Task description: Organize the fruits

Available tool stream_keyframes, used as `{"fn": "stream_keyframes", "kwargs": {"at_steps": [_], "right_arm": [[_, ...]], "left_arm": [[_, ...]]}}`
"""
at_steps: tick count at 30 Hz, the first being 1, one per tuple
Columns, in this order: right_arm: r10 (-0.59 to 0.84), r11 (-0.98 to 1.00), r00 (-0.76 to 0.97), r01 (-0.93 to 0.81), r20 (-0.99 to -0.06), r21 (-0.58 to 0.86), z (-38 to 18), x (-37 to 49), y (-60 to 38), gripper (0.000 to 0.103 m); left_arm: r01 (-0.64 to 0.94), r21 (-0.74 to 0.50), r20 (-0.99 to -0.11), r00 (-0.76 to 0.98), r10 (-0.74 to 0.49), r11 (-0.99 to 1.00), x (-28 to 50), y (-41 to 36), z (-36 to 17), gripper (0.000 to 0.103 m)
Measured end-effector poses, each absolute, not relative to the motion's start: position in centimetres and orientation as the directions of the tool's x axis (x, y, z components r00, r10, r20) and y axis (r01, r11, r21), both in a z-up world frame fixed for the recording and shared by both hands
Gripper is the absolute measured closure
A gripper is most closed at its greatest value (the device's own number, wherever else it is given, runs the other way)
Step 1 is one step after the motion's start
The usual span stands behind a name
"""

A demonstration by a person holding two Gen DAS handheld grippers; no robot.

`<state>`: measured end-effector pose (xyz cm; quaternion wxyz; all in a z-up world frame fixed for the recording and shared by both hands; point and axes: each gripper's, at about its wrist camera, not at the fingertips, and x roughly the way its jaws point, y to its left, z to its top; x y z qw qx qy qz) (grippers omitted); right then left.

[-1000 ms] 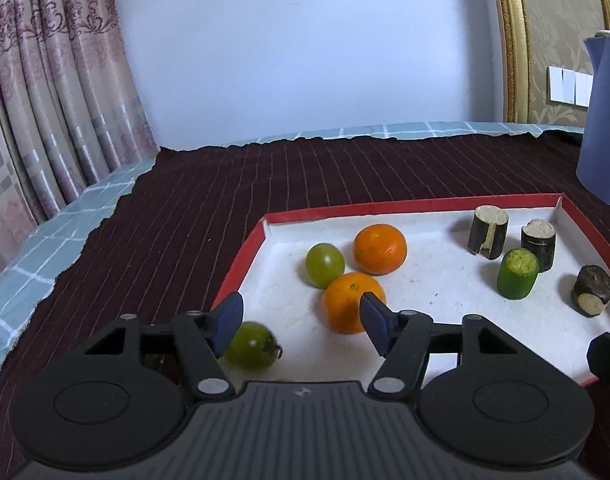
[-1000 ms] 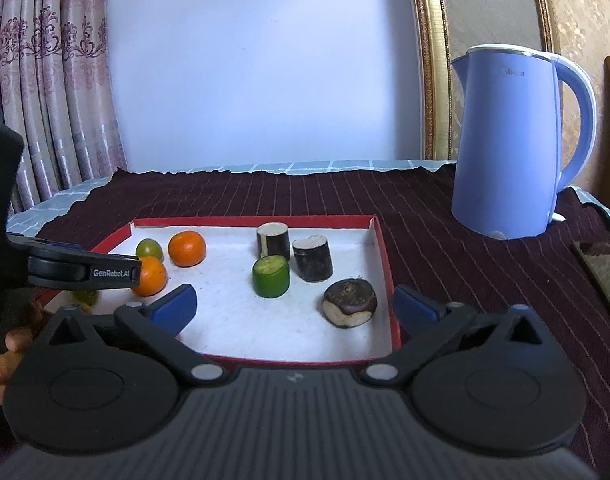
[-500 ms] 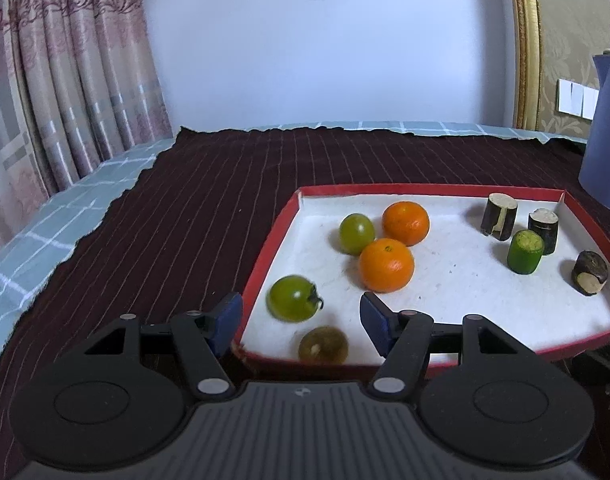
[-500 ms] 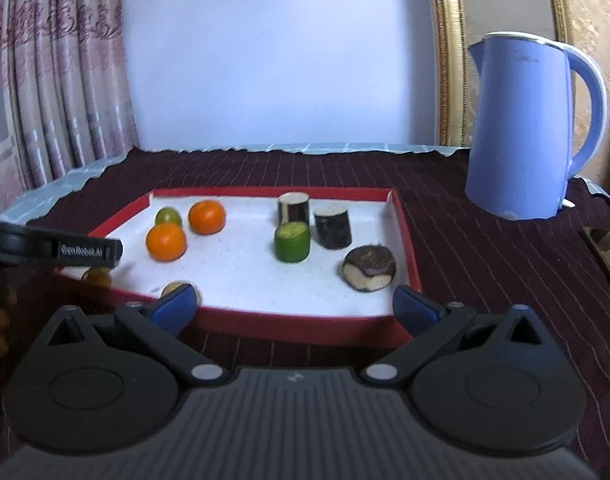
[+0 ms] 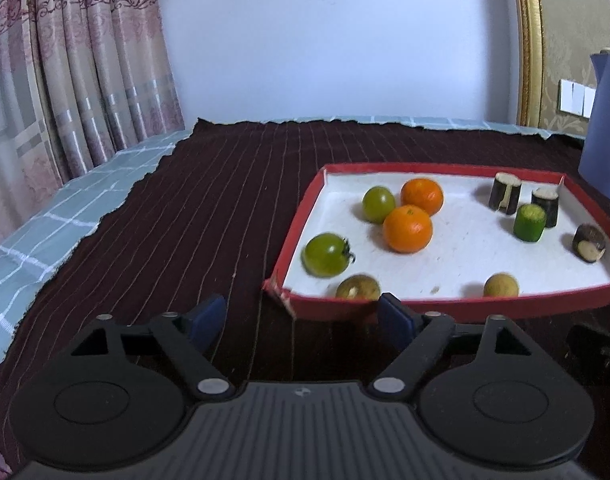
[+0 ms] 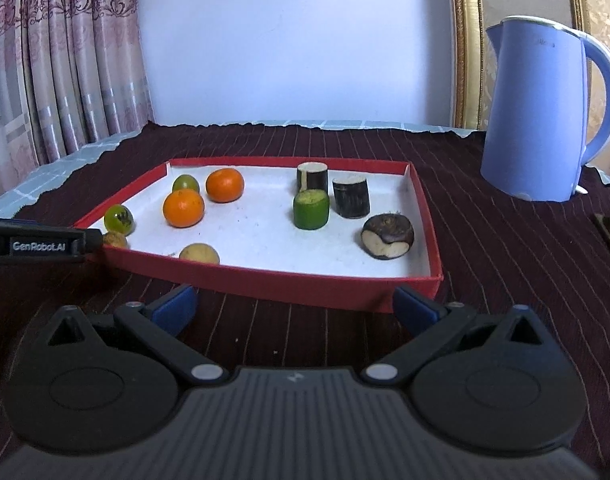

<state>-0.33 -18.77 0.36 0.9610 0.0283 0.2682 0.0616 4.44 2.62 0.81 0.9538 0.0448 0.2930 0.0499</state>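
Note:
A red-rimmed white tray (image 5: 485,307) (image 6: 305,280) holds two oranges (image 5: 407,229) (image 6: 183,208), two green tomatoes (image 5: 326,255) (image 6: 119,219), two small brownish-yellow fruits (image 5: 357,287) (image 6: 199,253), a green cylinder piece (image 5: 529,223) (image 6: 311,209), two dark cylinder pieces (image 6: 351,197) and a dark round piece (image 6: 387,236). My left gripper (image 5: 303,320) is open and empty, in front of the tray's near left corner. My right gripper (image 6: 293,305) is open and empty, in front of the tray's near edge.
A blue electric kettle (image 6: 545,112) (image 5: 607,136) stands right of the tray on the dark striped cloth (image 5: 205,208). Curtains (image 5: 73,72) hang at the left. The left gripper's side (image 6: 37,245) shows in the right wrist view.
Both grippers have drawn back from the tray toward me. The whole tray now shows in both views. The fruits have not moved.

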Motion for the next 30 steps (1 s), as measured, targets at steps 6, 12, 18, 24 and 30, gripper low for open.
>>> {"fn": "stream_keyframes", "kwargs": {"at_steps": [6, 12, 18, 24, 30], "right_arm": [[0.115, 0.993, 0.834, -0.097, -0.539, 0.062, 0.0, 0.1, -18.6, 0.0], [0.125, 0.99, 0.821, -0.137, -0.556, 0.02, -0.2, 0.3, -18.0, 0.0], [0.117, 0.984, 0.811, -0.171, -0.573, -0.041, -0.1, 0.9, -17.2, 0.0], [0.142, 0.973, 0.771, -0.223, -0.621, -0.053, -0.8, 1.6, -16.9, 0.0], [0.183, 0.973, 0.749, -0.23, -0.637, 0.009, -1.1, 2.1, -17.6, 0.0]], "left_arm": [[-0.07, 0.105, -0.595, 0.795, 0.119, 0.992, 4.4, 3.4, -0.7, 0.02], [-0.07, 0.108, -0.605, 0.787, 0.122, 0.992, 4.4, 3.7, -1.3, 0.018], [-0.072, 0.121, -0.599, 0.79, 0.131, 0.99, 4.4, 3.6, -1.5, 0.015], [-0.075, 0.125, -0.595, 0.792, 0.136, 0.989, 4.3, 3.6, -1.6, 0.014], [-0.075, 0.13, -0.591, 0.795, 0.138, 0.989, 4.2, 3.6, -1.7, 0.014]]}}
